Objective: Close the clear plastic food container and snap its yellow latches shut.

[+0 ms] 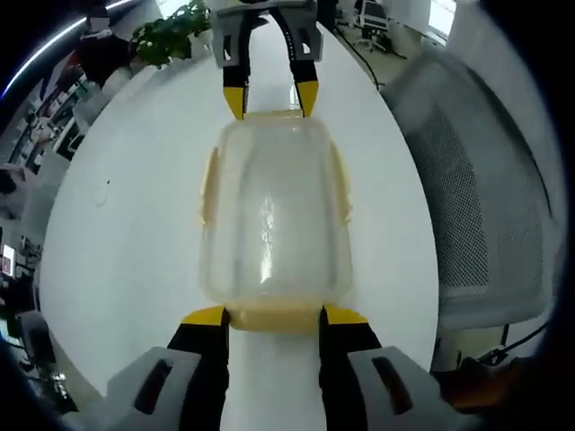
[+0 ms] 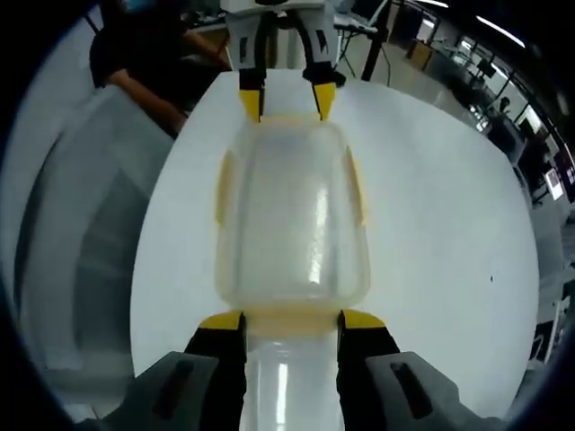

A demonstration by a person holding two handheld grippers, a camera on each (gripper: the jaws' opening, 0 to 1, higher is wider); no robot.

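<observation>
Clear plastic container (image 1: 274, 211) lies lid-on at the white table's (image 1: 135, 224) centre. My left tongs (image 1: 274, 316) and right tongs (image 2: 292, 321) straddle its opposite end latches (image 1: 274, 319), jaws wide apart, at six and twelve o'clock, gripping nothing. Next, I judge: press both down.

Bright, even overhead light in both views. The round white tabletop (image 1: 135, 224) is near blown out, w/ only faint shadows. Glare streaks run down the clear plastic food container with pale yellow latches (image 1: 274, 215), also on the table at bottom of right gripper view. Strong fisheye bending at edges; background soft, slightly blurred.
</observation>
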